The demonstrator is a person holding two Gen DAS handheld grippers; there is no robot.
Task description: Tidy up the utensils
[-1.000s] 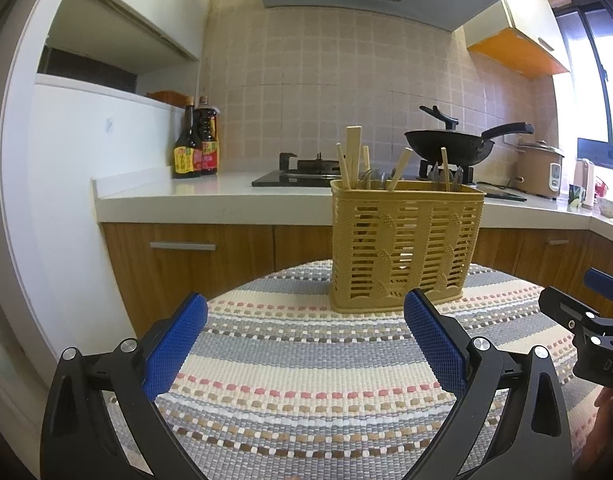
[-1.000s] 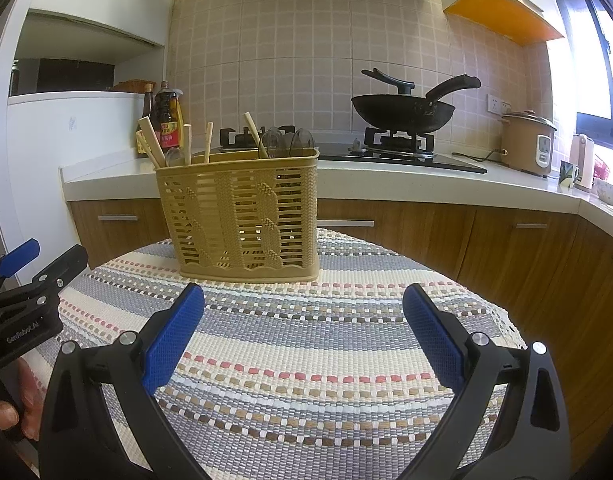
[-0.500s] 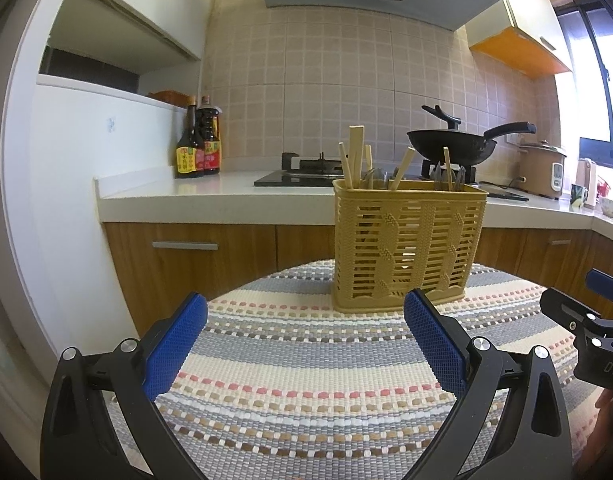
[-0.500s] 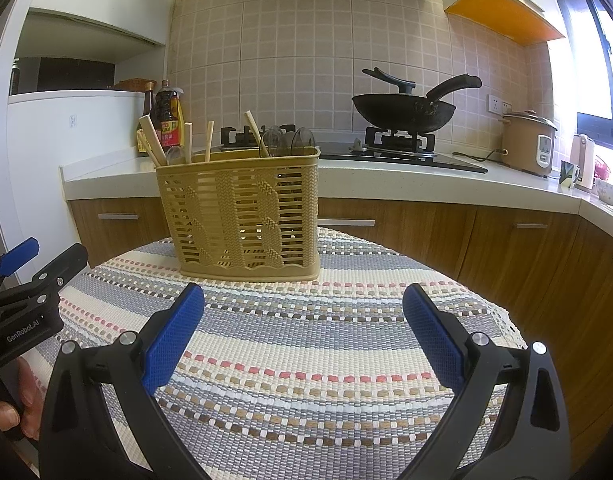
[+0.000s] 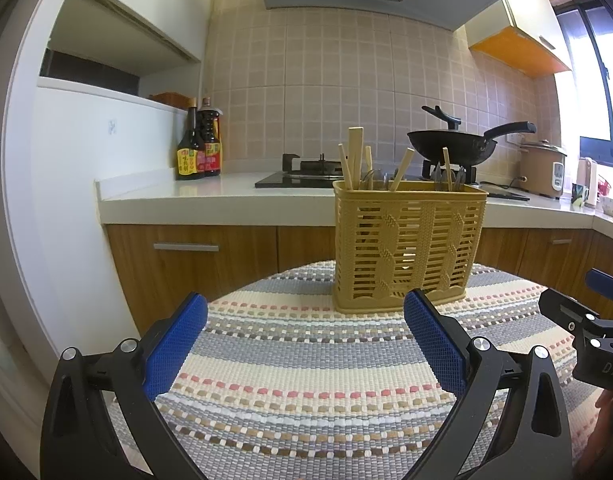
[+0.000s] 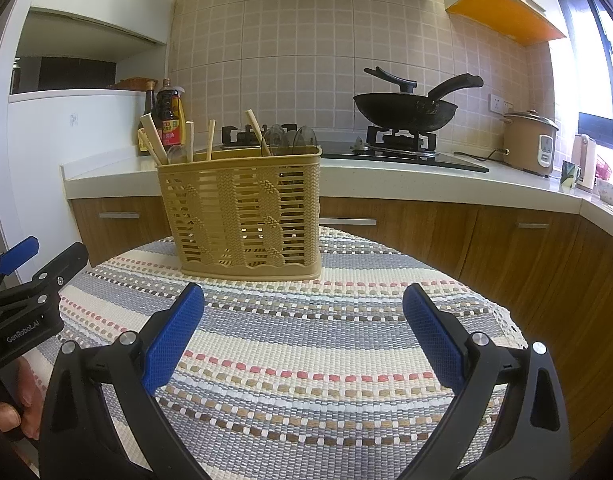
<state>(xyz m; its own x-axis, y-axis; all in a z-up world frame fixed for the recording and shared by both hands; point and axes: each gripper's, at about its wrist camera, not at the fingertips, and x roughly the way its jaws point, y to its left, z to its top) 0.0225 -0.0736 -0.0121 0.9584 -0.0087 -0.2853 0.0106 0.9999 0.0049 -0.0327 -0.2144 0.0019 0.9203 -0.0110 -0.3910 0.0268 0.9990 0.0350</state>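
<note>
White lettering "GenRobot.AI" stands on the black body of the left gripper [image 6: 24,330], seen in the right wrist view. In the left wrist view, the black body of the right gripper [image 5: 604,366] shows the letters "DAS", cut off at the frame edge. The dark sauce bottles' yellow and red labels [image 5: 198,160] are too small to read.

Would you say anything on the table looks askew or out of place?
Only mildly: in the yellow basket, the wooden sticks lean at different angles rather than standing straight, mixed among the spoons. The basket itself stands upright on the striped cloth; nothing is spilled.
</note>
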